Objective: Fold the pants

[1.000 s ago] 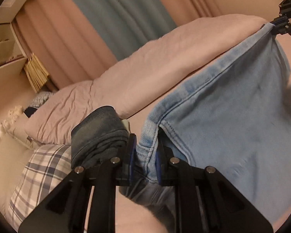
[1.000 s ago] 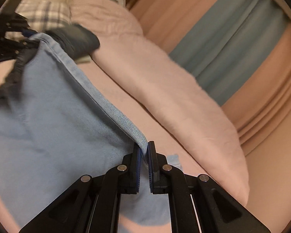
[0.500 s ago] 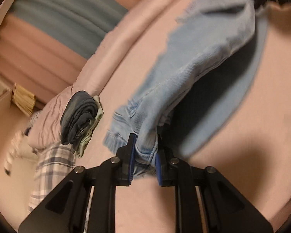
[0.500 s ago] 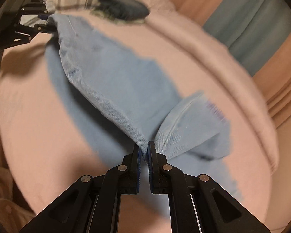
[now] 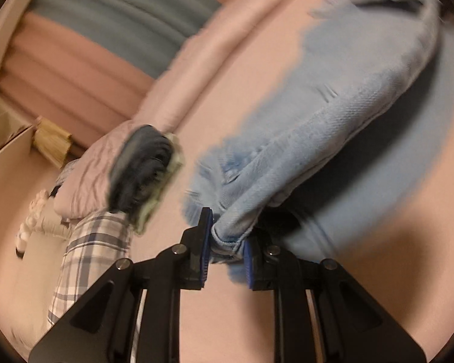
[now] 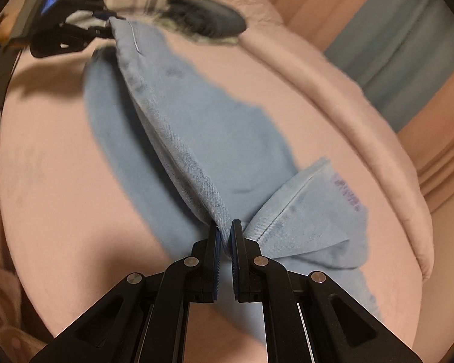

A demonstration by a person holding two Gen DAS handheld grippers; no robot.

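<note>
We see a dark folded garment [image 5: 139, 166] resting against a pink duvet [image 5: 178, 99], a plaid pillow [image 5: 87, 257] beside it, and curtains [image 5: 106, 30] behind.

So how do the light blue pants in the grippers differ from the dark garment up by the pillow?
The light blue pants are pale denim, while the dark garment is navy. The pants stretch long across the bed; the dark garment is a compact folded bundle. The pants are pinched at both ends by the left gripper and right gripper; the dark garment lies untouched. Both rest on the pink bed.
</note>
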